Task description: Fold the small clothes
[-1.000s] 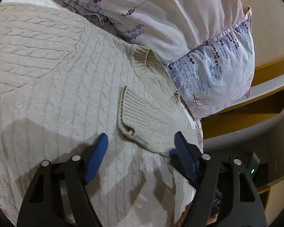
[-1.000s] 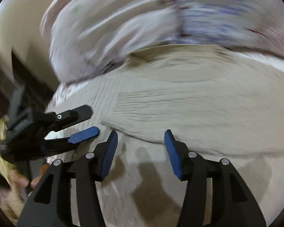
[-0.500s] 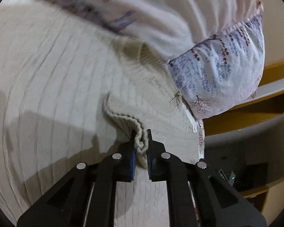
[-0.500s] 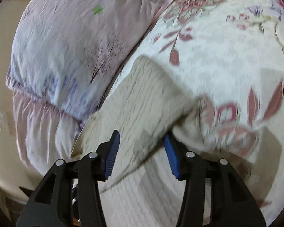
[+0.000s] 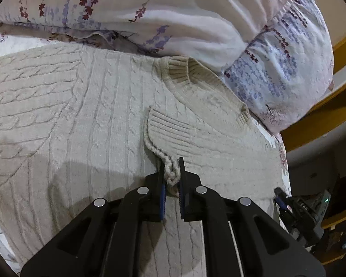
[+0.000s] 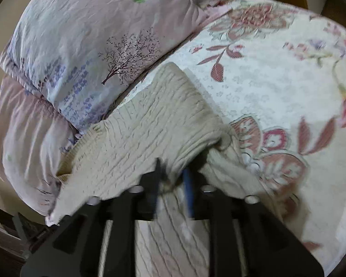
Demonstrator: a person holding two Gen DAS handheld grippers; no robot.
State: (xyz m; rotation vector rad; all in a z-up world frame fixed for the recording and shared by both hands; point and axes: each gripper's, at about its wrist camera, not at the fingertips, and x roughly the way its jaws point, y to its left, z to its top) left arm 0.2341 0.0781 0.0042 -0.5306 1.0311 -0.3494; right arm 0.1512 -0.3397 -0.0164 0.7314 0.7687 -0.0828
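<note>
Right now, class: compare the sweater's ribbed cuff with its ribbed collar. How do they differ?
1. The cuff lies folded onto the sweater's cable-knit front; the collar sits at the top edge against the pillow.
2. The cuff's edge is pinched in the left gripper; the collar is untouched.
Both are beige ribbed knit.

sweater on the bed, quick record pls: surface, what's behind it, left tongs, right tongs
garment: cream cable-knit sweater, spread flat
surface: floral bedspread
behind it: floral pillows
left tongs: shut on the ribbed sleeve cuff
right tongs: opening, a bunched fold of sweater between them; view blurred
</note>
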